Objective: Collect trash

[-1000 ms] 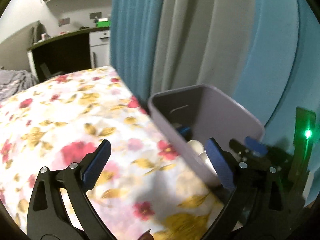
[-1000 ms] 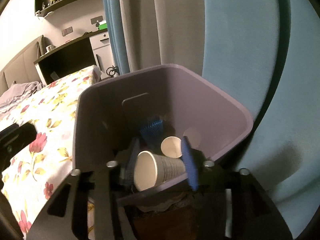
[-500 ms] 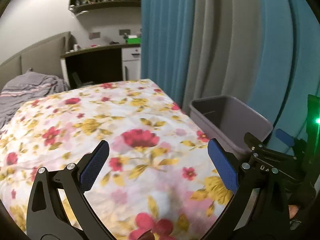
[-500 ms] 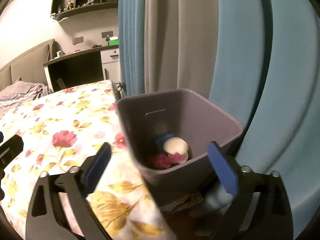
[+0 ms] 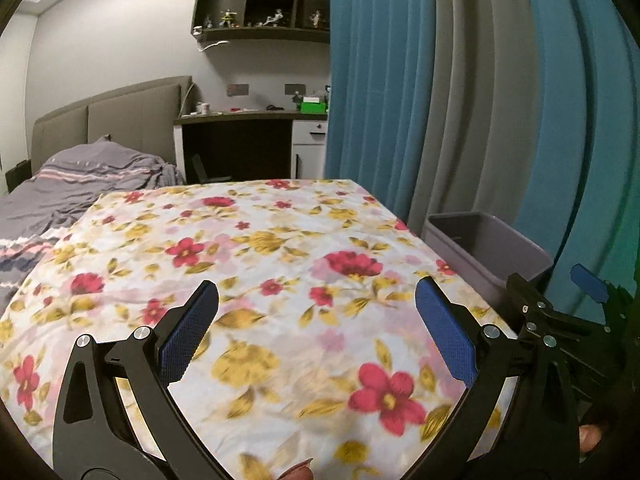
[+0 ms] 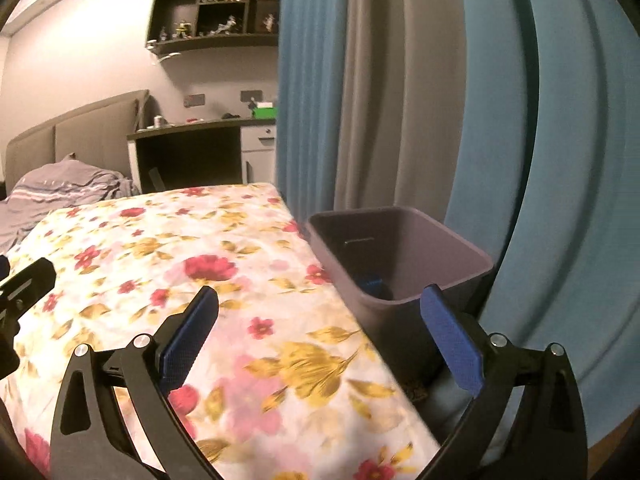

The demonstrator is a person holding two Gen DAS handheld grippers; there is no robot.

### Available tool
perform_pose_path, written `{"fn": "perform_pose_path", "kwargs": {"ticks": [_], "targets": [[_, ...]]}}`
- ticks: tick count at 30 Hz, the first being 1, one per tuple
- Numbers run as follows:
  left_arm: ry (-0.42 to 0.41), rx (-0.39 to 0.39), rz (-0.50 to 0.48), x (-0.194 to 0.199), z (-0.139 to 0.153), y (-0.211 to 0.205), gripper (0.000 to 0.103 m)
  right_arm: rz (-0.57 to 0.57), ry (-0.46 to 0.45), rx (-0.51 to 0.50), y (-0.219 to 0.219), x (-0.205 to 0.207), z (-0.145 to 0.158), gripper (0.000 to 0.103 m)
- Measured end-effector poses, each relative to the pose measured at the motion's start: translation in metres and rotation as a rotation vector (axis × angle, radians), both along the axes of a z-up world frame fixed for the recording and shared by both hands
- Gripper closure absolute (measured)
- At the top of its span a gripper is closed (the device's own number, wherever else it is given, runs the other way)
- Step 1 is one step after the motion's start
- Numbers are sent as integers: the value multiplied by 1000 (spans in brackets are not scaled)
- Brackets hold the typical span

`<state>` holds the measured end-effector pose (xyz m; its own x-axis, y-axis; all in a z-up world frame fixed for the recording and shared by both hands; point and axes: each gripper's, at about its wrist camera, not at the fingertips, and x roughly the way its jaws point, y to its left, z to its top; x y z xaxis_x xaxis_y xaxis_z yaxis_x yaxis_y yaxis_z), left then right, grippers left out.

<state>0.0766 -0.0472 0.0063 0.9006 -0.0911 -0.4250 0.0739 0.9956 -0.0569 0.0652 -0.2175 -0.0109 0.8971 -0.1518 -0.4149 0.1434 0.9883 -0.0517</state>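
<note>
A grey-purple plastic bin (image 6: 416,240) stands on the floor beside the bed's right edge, against the curtains; it also shows in the left wrist view (image 5: 500,240). Something blue (image 6: 370,282) lies inside it; the rest of its contents are hidden by the rim. My left gripper (image 5: 316,328) is open and empty above the floral bedspread (image 5: 260,248). My right gripper (image 6: 320,330) is open and empty, over the bed's right edge and just short of the bin. The right gripper also shows at the right of the left wrist view (image 5: 560,312).
Blue and grey curtains (image 6: 400,100) hang behind the bin. A grey striped duvet (image 5: 80,184) lies at the head of the bed by the padded headboard (image 5: 112,116). A dark desk (image 5: 240,148) and a wall shelf with figurines (image 5: 264,0) stand at the far wall.
My right gripper let go of the paper cup over the bin, opened and pulled back and up. My left gripper also rose and drew back, so more of the bed shows.
</note>
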Motion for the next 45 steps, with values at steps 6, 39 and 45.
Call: {"fn": "perform_pose_path", "kwargs": {"ticks": [6, 39, 45], "targets": [[-5, 1, 18, -24, -3, 21, 6, 28, -23, 3, 24, -25, -1, 6], [-30, -27, 17, -56, 1, 33, 6, 55, -77, -2, 42, -58, 9, 6], [-32, -29, 15, -56, 2, 32, 6, 56, -78, -5, 44, -58, 9, 6]]}}
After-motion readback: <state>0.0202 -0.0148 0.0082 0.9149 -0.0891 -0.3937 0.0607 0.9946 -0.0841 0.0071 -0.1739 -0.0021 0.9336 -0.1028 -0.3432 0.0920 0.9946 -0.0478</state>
